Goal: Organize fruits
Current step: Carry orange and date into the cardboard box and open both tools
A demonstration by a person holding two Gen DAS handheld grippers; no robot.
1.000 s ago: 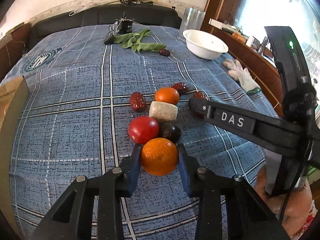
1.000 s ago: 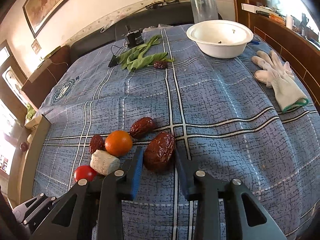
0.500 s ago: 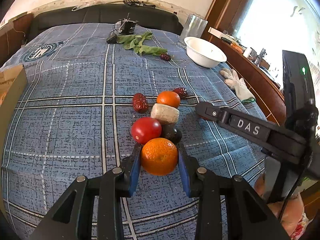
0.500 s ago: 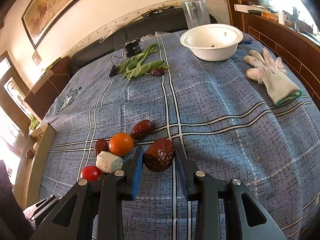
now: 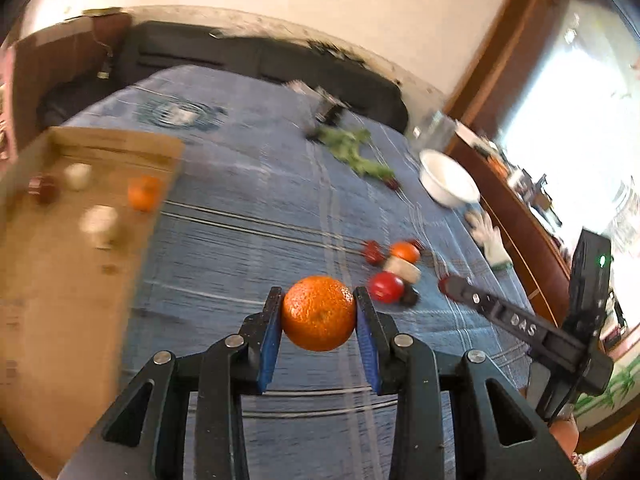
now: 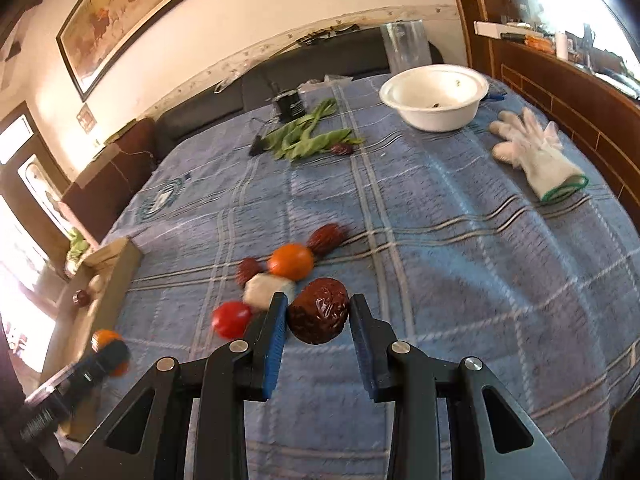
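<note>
While left gripper (image 5: 318, 314) pinches dimpled orange (image 5: 319, 313), right gripper (image 6: 318, 316) clamps wrinkled date (image 6: 319, 315)

Bright daylight glares from a blown-out window (image 5: 560, 128); left view motion-blurred, both bent at fisheye edges.

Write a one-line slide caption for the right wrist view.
Right gripper fingers hold a wrinkled dark-red date above the blue checked tablecloth, with a round white bowl beyond.
</note>
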